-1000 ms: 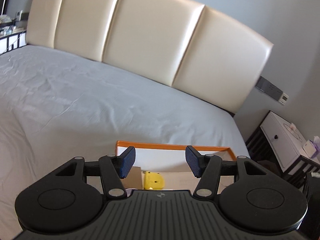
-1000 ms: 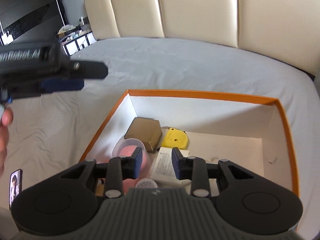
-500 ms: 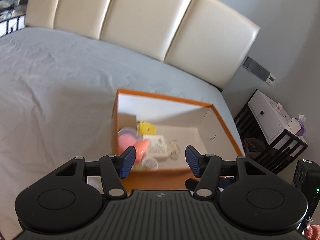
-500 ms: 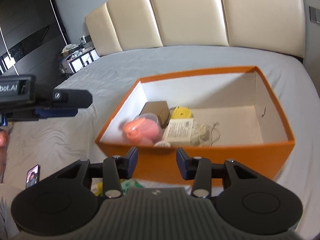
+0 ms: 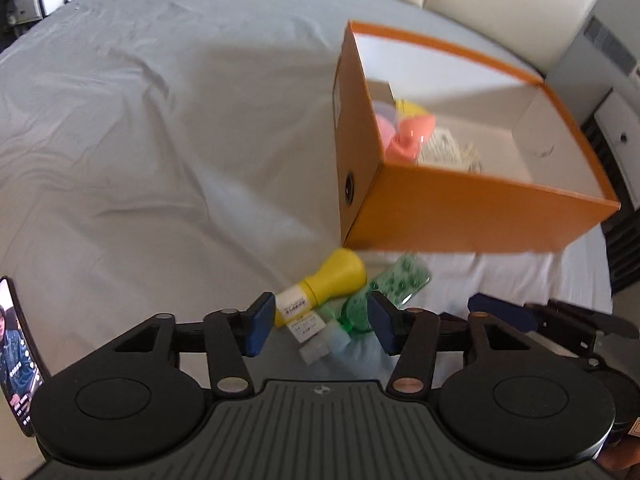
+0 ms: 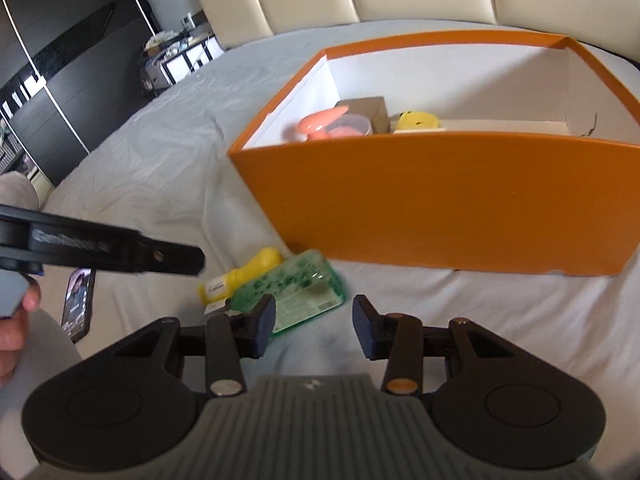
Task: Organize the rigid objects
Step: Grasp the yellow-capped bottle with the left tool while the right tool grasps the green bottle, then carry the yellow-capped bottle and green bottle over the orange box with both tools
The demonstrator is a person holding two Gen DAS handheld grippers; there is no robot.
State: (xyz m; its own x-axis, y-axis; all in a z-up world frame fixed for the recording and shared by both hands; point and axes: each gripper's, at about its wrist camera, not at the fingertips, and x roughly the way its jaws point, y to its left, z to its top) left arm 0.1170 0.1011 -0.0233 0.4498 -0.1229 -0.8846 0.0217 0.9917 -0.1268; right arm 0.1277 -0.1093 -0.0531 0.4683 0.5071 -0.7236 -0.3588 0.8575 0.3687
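Yellow bottle (image 5: 320,286) and green bottle (image 5: 384,288) (touching) just ahead of gaping left hand-held gripper (image 5: 320,326).

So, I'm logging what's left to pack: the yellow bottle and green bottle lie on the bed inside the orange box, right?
Not inside. The yellow bottle and green bottle lie on the bed outside the orange box, in front of it, as the right wrist view shows.

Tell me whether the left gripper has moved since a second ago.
Yes. The left gripper has pulled back and tilted down: the orange box now lies farther ahead, with the bottles on the bed in view.
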